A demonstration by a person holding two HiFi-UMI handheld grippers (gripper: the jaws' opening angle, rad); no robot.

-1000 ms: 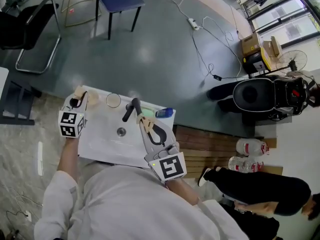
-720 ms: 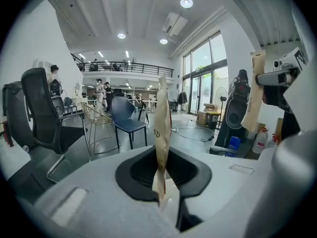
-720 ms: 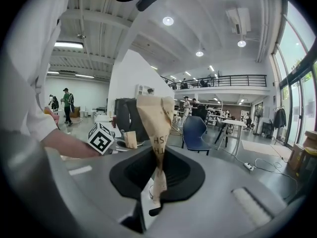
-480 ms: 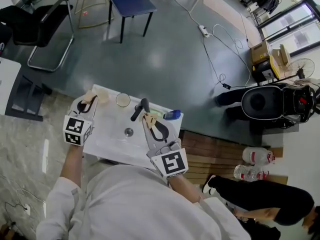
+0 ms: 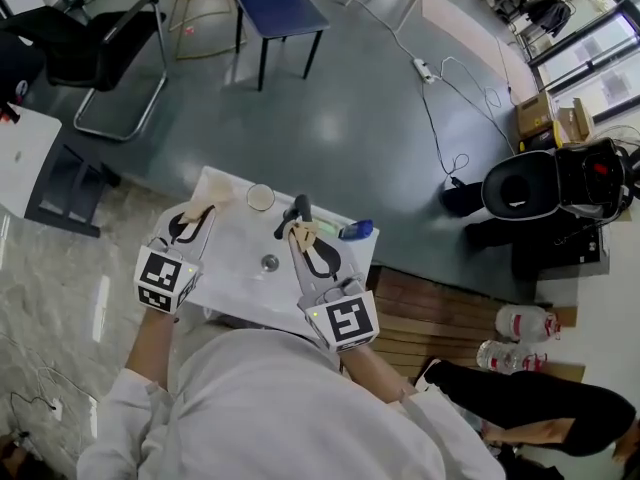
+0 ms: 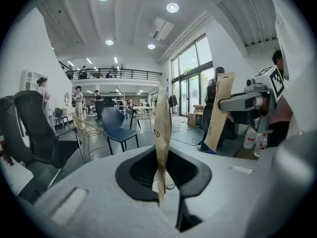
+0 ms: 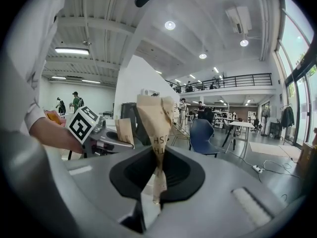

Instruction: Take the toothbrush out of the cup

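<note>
Flanking the cup (image 5: 260, 197), left gripper (image 5: 195, 214) and right gripper (image 5: 303, 232) fingers each clamp an upright paper packet (image 6: 162, 128), the right's seemingly the toothbrush (image 7: 156, 125).

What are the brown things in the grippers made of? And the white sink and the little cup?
The brown paper piece in the left gripper and the one in the right gripper look like matte kraft paper: thin, creased, with printed letters. The sink looks like smooth white ceramic, though plastic is possible. The cup seems clear, glass or plastic; it is too small to tell.
</note>
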